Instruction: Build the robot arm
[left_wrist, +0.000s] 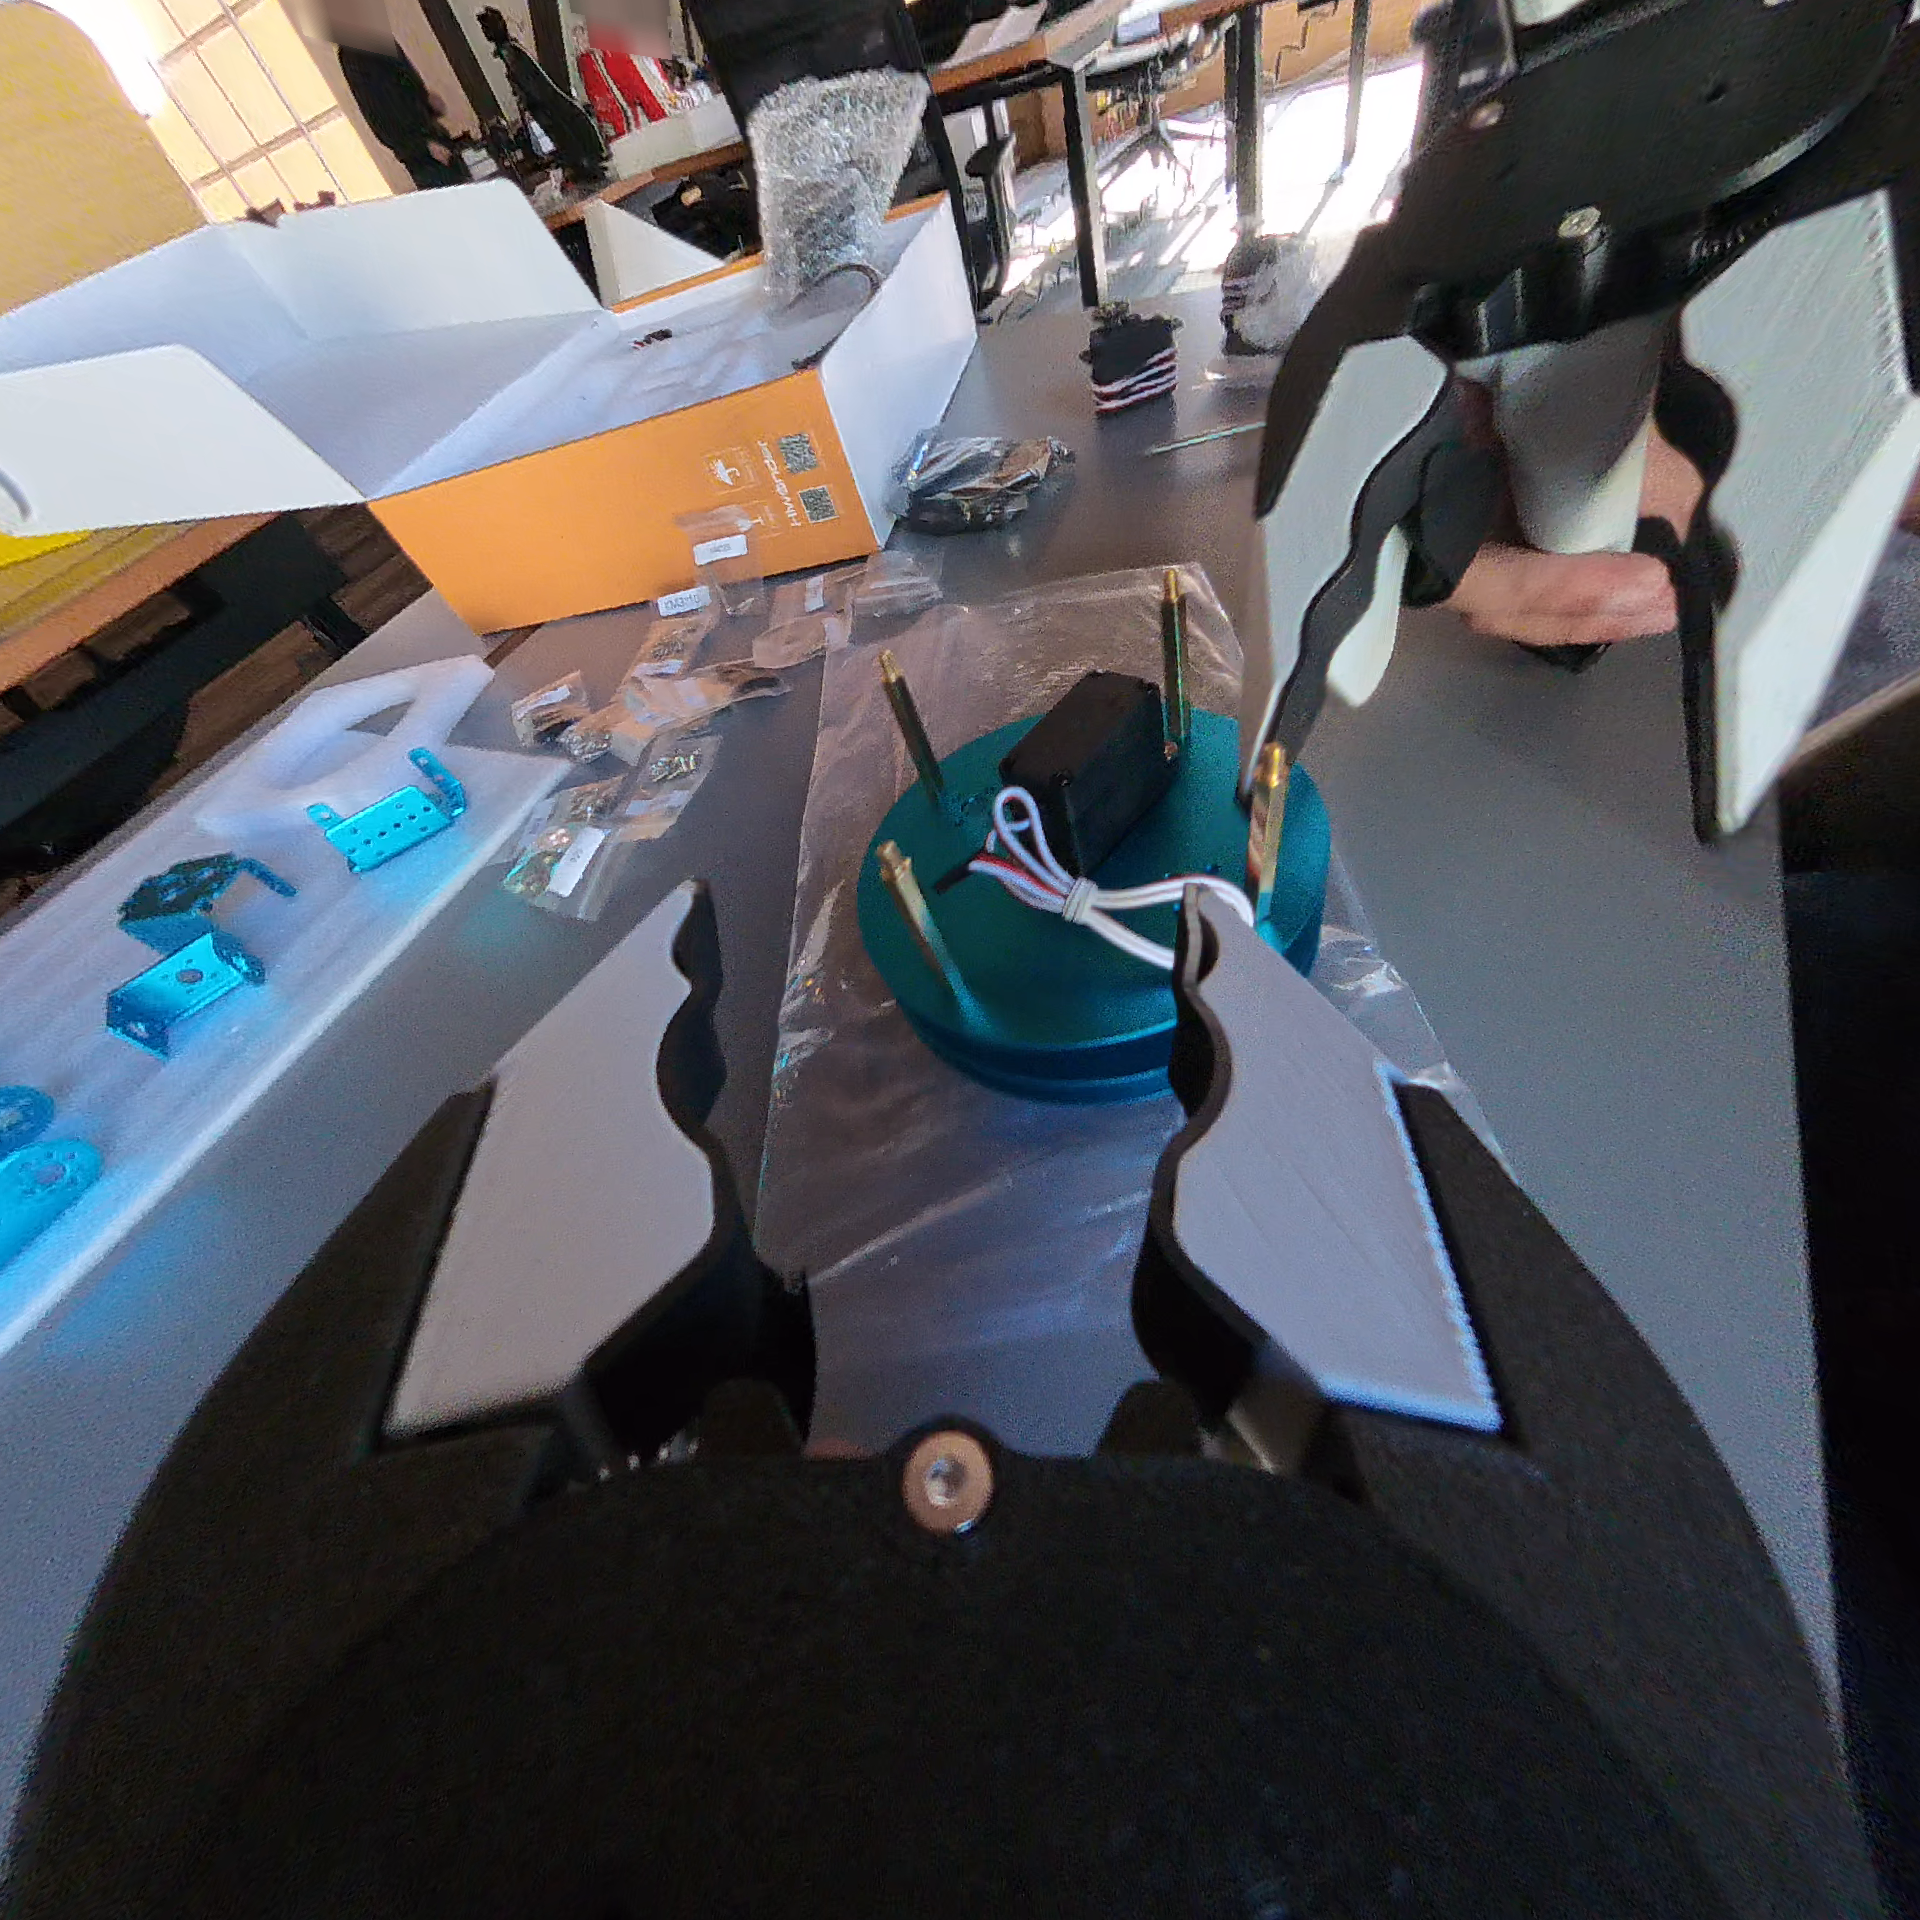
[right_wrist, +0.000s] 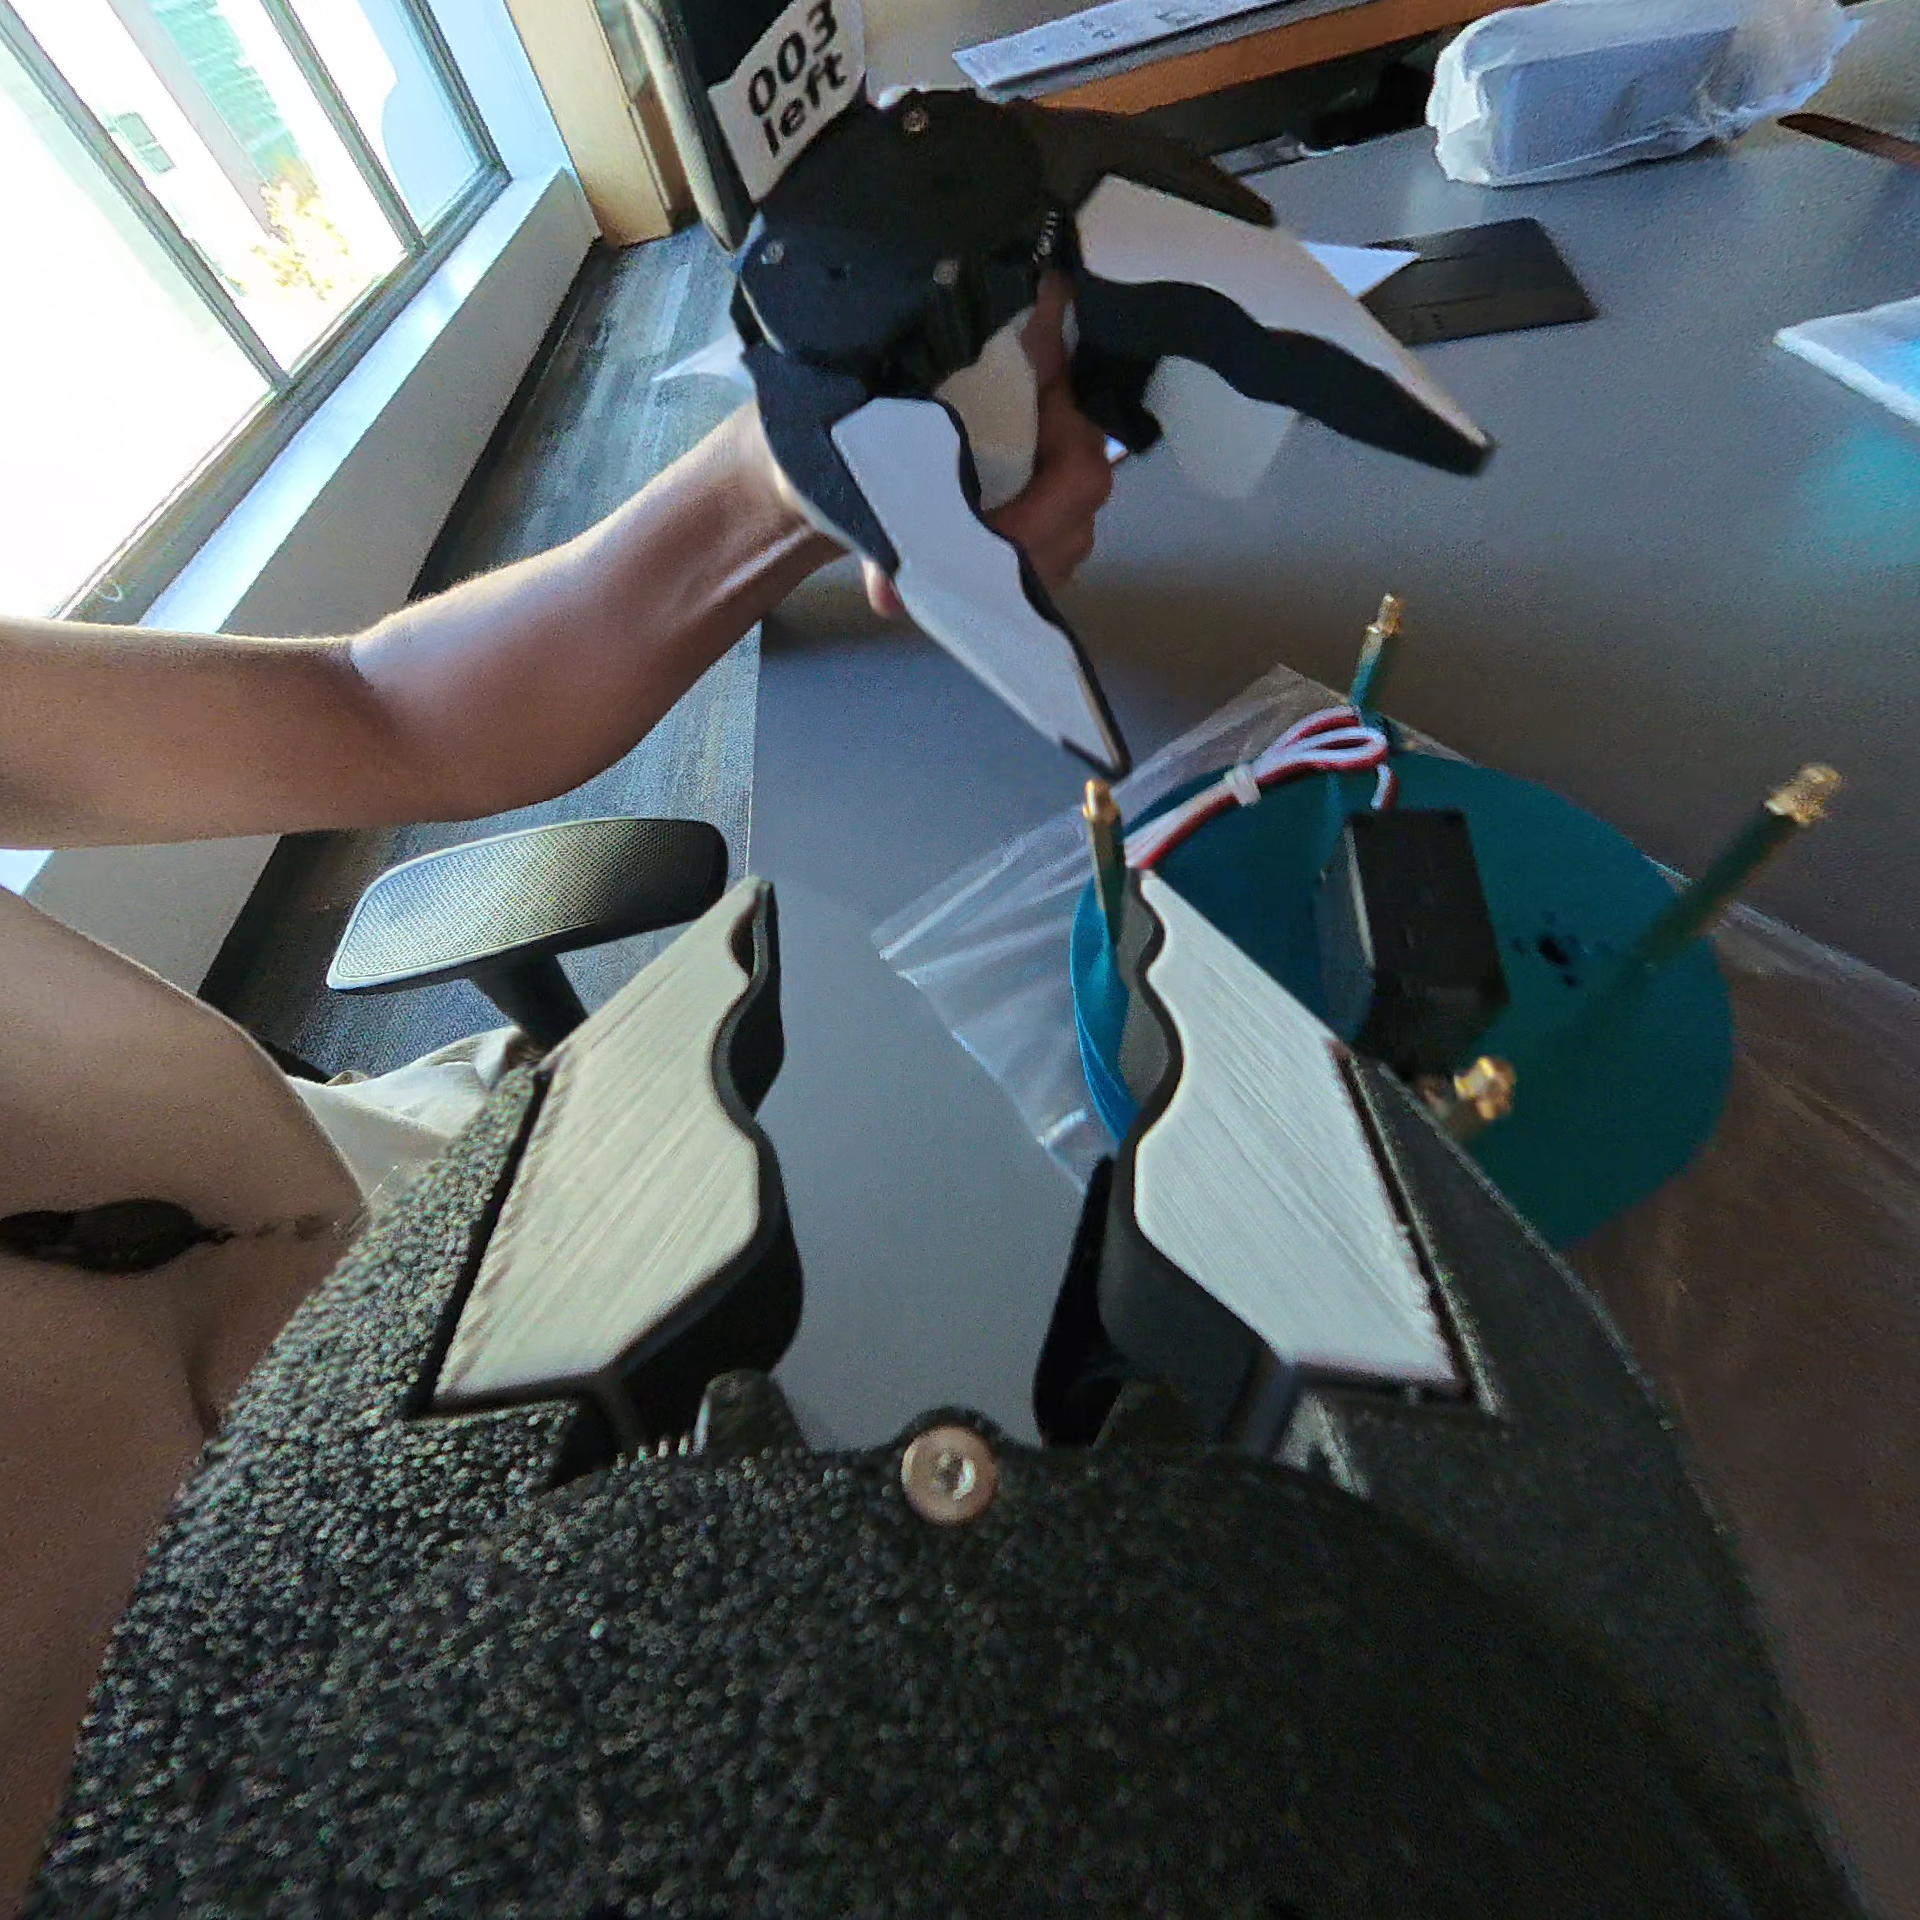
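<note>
Over the round teal metal base (left_wrist: 1091, 935) on the grey counter (left_wrist: 1507, 935), both tools are gaping empty, the right tool (left_wrist: 1496, 769) tipping one upright brass standoff (left_wrist: 1270, 821), the left tool (left_wrist: 940, 914) hovering just beside.

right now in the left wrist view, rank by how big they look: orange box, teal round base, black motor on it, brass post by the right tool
1. orange box
2. teal round base
3. black motor
4. brass post

The box lies farther from the camera yet looks largest, so that ranking is safe.

Teal round base (left_wrist: 1049, 997), black servo (left_wrist: 1091, 764), brass posts (left_wrist: 912, 727), red-white wires (left_wrist: 1049, 873), orange box (left_wrist: 623, 509)
</note>
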